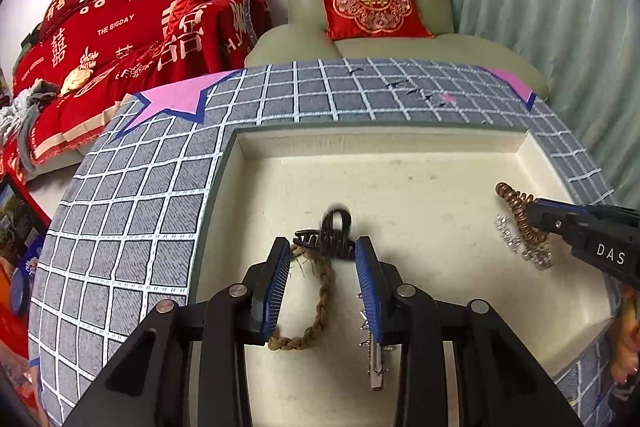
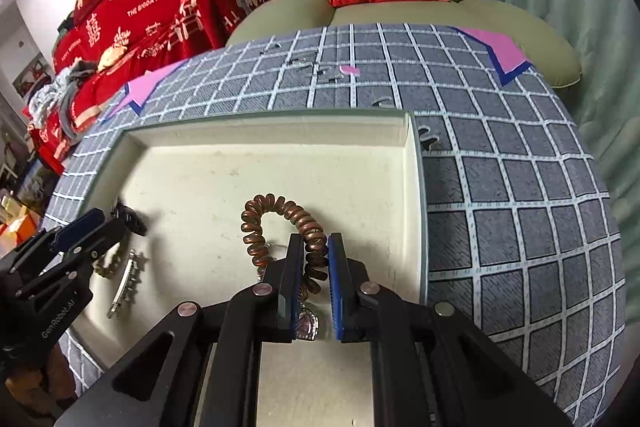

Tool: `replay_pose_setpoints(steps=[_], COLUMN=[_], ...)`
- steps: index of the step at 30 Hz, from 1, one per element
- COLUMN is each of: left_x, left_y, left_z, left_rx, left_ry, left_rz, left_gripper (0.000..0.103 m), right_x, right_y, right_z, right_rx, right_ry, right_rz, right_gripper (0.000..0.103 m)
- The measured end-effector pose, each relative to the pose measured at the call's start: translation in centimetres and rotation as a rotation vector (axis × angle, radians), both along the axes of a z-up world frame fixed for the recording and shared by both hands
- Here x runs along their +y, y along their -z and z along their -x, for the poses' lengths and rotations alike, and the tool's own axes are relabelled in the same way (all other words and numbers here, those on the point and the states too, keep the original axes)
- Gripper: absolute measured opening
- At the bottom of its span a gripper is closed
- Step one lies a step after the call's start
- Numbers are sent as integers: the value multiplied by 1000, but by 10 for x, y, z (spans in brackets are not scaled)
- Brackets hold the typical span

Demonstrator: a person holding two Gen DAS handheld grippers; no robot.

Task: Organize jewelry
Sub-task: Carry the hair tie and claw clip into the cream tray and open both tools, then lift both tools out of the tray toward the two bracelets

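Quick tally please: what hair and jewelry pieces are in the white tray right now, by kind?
Black claw clip: 1
Braided tan hair tie: 1
Silver barrette: 1
Copper coil hair tie: 1
Rhinestone pieces: 1 cluster, count unclear
Total: 5 in the tray

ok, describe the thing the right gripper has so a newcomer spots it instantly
On the grid-pattern cloth sits a shallow cream tray. Near its right side, the right gripper is shut on a copper-brown spiral coil hair tie. It alone is a springy telephone-cord loop; the neighbouring rhinestone pieces are clear.
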State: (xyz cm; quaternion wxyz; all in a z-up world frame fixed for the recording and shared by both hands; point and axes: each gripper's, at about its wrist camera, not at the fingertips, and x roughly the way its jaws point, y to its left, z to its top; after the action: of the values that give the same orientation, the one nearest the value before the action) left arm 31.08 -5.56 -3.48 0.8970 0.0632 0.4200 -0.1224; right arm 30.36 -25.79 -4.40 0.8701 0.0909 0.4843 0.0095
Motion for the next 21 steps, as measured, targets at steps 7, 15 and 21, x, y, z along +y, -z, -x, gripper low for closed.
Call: replay_pose_setpoints(steps=[7,15,21], left_x=[-3,2,10], left_y=[6,-5,-21], left_z=[3,11,23], left_rx=[7,-24,-76], left_ry=[-7,-18,-42], left_rz=[-23,-19,3], left_gripper=[44,71,101], right_x=[0,-3,-6], right_y=[4,-9,-31], right_z=[-1,3,15], right_rx=[11,-39,-84], right_ry=[4,7,22], right_rz=[21,-52,-104], right_gripper=[16,61,68])
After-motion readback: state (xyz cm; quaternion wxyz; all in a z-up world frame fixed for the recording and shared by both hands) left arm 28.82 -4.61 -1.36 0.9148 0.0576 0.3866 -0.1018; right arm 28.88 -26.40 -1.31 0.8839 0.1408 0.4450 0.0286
